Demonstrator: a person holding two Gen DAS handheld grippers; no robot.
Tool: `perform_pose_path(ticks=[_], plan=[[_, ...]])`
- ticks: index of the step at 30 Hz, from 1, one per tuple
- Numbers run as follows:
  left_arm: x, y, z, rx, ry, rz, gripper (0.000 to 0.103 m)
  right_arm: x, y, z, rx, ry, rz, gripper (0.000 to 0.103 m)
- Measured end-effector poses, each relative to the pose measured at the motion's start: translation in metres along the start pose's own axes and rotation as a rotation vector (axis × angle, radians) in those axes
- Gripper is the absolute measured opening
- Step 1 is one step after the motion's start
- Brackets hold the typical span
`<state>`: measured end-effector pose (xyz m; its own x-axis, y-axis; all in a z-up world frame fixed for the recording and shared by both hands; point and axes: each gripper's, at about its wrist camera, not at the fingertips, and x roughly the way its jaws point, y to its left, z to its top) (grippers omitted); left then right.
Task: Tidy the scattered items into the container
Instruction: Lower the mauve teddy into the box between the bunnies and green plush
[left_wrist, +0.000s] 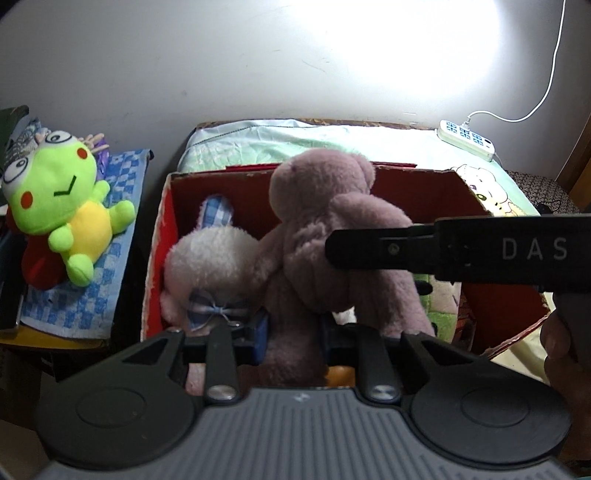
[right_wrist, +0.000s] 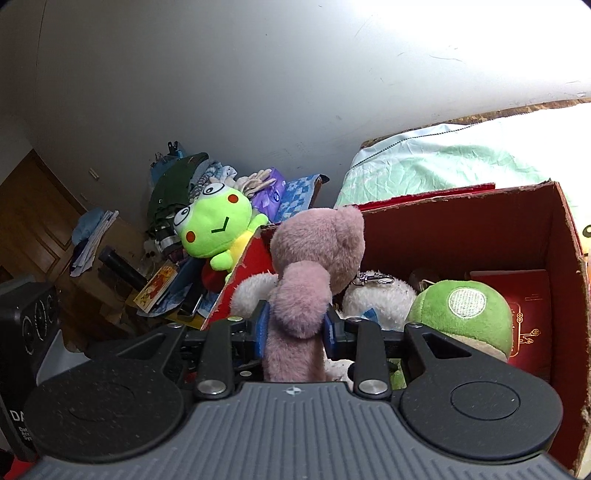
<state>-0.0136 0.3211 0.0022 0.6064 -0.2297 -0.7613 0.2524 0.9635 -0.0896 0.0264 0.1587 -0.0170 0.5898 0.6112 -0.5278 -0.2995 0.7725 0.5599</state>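
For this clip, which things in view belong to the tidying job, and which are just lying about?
Job:
- pink teddy, gripped by left claw and right claw
- red box
- white bunny in it
- frog toy, outside it

Lying about:
- power strip
- checked towel

White letters "DAS" on the black body of the right gripper (left_wrist: 334, 251). Partial "DA" on a black device (right_wrist: 14, 413) at the frame's left edge. Other print too small to read.
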Motion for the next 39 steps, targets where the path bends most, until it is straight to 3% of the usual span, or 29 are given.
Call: perform_pose_path(ticks=[13,20,31,35,39], plan=[[0.017,0.001,-0.001,-0.014,0.035,0.027,0.021,0.020,-0.014,-0.001,0.053,0.028,-0.047,0.032],[0.020,-0.001,0.001,-0.014,0.054,0.027,0.026,0.014,-0.009,-0.002,0.012,0.006,-0.106,0.046],[0.017,-0.004,0.003,-0.018,0.074,0.034,0.027,-0.016,-0.003,-0.001,-0.020,-0.014,-0.168,0.044],[0.008,-0.006,0.005,-0.015,0.059,0.033,0.039,-0.009,-0.002,-0.002,-0.034,0.021,-0.216,0.034],[0.000,-0.010,0.005,0.009,0.049,0.065,0.041,-0.002,-0.008,-0.005,0.001,0.048,-0.215,0.034]])
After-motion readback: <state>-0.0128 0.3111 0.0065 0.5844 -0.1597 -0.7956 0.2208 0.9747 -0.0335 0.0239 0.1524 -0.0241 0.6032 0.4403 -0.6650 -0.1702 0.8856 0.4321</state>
